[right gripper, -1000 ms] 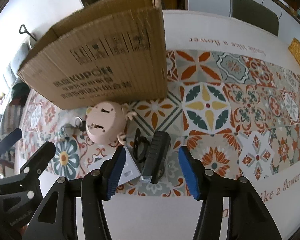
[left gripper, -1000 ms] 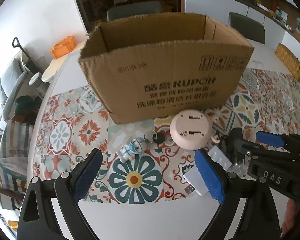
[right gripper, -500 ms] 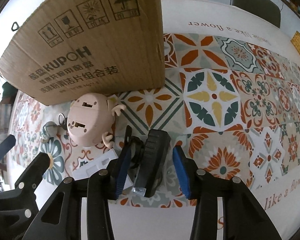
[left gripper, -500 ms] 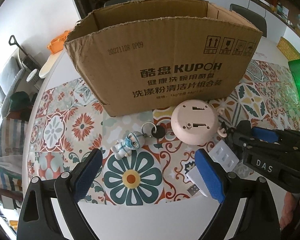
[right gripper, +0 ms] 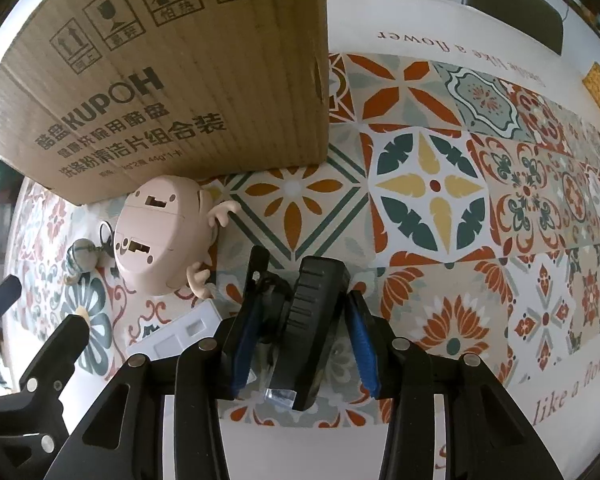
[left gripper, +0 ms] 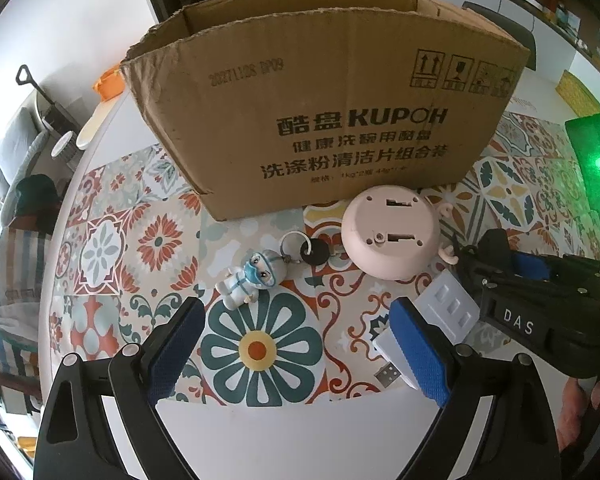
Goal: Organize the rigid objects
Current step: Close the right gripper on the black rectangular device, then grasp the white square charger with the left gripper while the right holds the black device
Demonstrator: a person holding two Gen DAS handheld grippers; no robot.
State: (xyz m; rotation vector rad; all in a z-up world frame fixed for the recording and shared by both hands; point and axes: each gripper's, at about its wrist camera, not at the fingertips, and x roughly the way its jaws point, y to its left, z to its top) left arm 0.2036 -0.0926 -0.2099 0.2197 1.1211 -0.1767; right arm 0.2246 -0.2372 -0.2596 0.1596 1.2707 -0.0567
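Closing in from both sides, the right gripper (right gripper: 305,340) has its blue-padded jaws nearly together around a black ribbed plastic device (right gripper: 313,320) lying on the patterned tile-print tablecloth (right gripper: 439,200). The left pad lies against a black clip-like part at the device's side; the right pad sits at its other edge, though whether it presses there I cannot tell. The jaws have just been closing with the device between them.

From that gripper, a white rectangular plastic adapter (right gripper: 180,336) lies at about 9 o'clock, just beside the jaws. At 10 o'clock sits a pale pink round plastic toy with small antlers (right gripper: 160,240), base upward, touching or nearly touching the large brown cardboard box printed KUPOH (right gripper: 180,80), which fills the 11 o'clock area.

The left gripper (left gripper: 296,348) hovers wide open over the cloth with nothing between its blue pads, above a big teal flower motif. The white adapter (left gripper: 447,312) shows just past its right pad at 2 o'clock. At 12 o'clock lies a small white-and-blue figurine keychain (left gripper: 252,280) with a metal ring and a black round fob (left gripper: 313,252). The pink toy (left gripper: 391,236) is at 1 o'clock, and the open-topped box (left gripper: 339,120) stands beyond it. The right gripper (left gripper: 495,256) appears at 3 o'clock.
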